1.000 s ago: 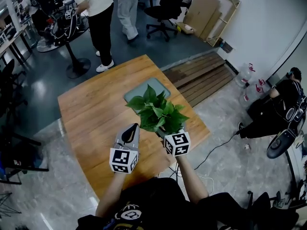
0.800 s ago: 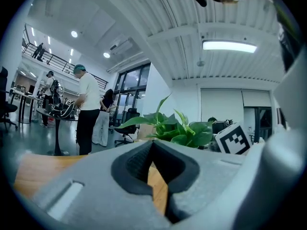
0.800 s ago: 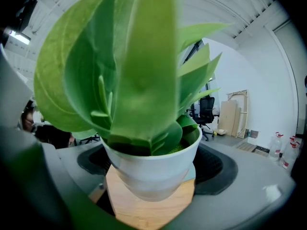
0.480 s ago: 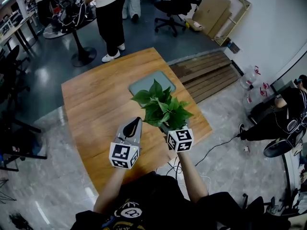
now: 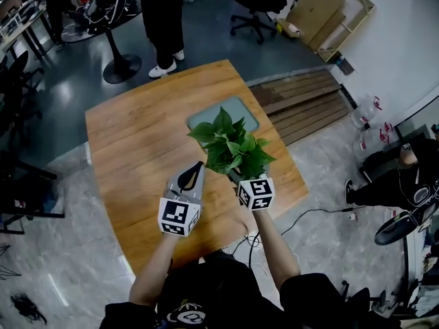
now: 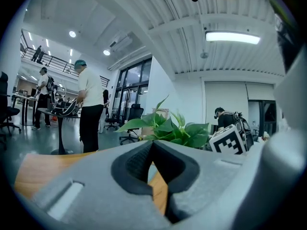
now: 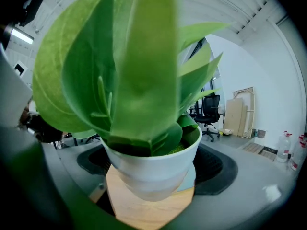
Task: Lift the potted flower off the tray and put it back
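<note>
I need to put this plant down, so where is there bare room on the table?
The tray beyond the potted plant looks bare where visible. The wooden table is open from the tray's left side to its left edge. Crowded: the near edge, where the left hand-held gripper, shut, and the right hand-held gripper holding that plant hang.

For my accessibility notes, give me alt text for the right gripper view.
A white pot of broad green leaves fills the frame, held in the padded jaws of the right gripper, with the wooden table below.
</note>
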`<action>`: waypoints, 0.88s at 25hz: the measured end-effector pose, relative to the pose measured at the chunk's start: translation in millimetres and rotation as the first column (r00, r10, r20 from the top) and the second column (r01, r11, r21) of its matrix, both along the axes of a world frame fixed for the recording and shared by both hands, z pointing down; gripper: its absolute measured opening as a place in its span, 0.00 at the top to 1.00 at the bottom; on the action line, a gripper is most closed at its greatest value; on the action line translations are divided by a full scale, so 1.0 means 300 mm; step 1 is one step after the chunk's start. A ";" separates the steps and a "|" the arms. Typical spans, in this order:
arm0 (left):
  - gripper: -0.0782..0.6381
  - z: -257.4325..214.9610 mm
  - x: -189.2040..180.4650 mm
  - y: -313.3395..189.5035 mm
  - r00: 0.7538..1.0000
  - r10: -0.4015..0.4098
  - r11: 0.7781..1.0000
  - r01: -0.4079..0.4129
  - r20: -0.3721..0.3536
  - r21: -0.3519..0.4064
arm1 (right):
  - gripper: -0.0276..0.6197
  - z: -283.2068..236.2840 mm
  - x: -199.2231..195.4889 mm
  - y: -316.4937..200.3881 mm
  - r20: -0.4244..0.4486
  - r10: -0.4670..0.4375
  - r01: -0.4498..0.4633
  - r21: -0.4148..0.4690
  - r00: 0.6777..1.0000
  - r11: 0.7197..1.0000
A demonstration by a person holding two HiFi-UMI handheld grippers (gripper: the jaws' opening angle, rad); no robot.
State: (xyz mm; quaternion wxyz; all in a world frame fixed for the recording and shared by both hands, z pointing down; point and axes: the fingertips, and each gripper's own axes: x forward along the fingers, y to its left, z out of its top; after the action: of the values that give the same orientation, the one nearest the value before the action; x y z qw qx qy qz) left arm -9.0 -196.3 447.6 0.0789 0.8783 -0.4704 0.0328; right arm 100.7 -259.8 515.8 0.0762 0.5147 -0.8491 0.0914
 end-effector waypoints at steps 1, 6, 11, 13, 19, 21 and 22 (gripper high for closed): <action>0.89 0.027 0.008 -0.008 1.000 -0.005 1.000 0.005 0.002 -0.005 | 0.16 0.029 0.005 -0.019 0.001 -0.003 0.003 0.000 1.000 1.000; 0.89 0.163 0.021 -0.095 1.000 -0.005 1.000 0.005 0.021 -0.027 | 0.17 0.179 -0.011 -0.160 -0.006 -0.024 0.024 -0.004 1.000 1.000; 0.89 0.284 -0.012 -0.284 0.999 -0.004 0.998 0.007 0.043 -0.067 | 0.16 0.308 -0.053 -0.381 -0.010 -0.029 0.029 -0.004 1.000 1.000; 0.89 0.337 -0.021 -0.347 0.998 -0.011 0.997 0.015 0.054 -0.081 | 0.17 0.375 -0.059 -0.456 -0.009 -0.025 0.025 -0.019 1.000 1.000; 0.90 0.481 -0.070 -0.499 0.991 0.000 0.994 0.014 0.134 -0.107 | 0.17 0.598 -0.058 -0.665 -0.035 -0.012 0.010 -0.056 0.999 0.998; 0.90 0.505 -0.102 -0.529 0.992 -0.019 0.992 0.035 0.128 -0.120 | 0.17 0.664 -0.056 -0.727 -0.041 0.001 -0.004 -0.066 0.999 0.998; 0.90 0.515 -0.116 -0.534 0.992 -0.029 0.991 0.044 0.122 -0.126 | 0.17 0.695 -0.053 -0.758 -0.045 0.012 -0.015 -0.069 0.999 0.997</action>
State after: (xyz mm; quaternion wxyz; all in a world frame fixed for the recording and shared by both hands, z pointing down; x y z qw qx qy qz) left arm -43.6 -356.6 602.1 0.1074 0.8591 -0.4872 0.1143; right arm 84.7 -487.1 724.3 0.1124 0.5194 -0.8399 0.1100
